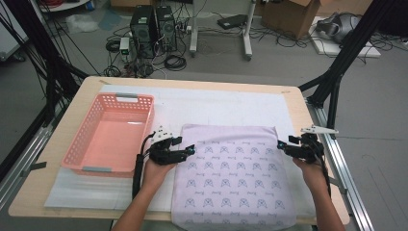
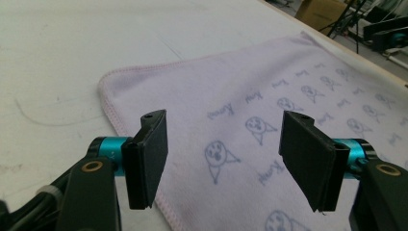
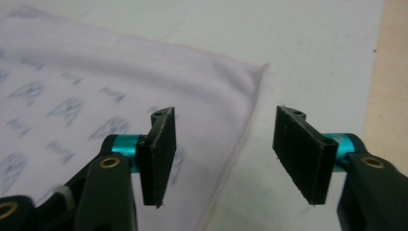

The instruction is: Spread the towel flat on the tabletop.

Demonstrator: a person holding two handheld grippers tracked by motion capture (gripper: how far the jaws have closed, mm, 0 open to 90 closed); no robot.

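A pale lilac towel (image 1: 235,173) printed with small grey figures lies flat on the white mat, its near end hanging over the table's front edge. My left gripper (image 1: 191,149) hovers at the towel's left edge, open, with nothing between its pads; the left gripper view shows the towel (image 2: 250,110) under its jaws and its rounded far corner ahead. My right gripper (image 1: 280,145) sits at the towel's right edge, also open and empty. In the right gripper view the towel's hem (image 3: 240,139) runs between the jaws, with bare mat to the right.
A pink plastic basket (image 1: 113,132) stands empty on the left of the table. The white mat (image 1: 226,106) covers most of the wooden tabletop. Black frame posts, computer towers and cables stand on the floor beyond the far edge.
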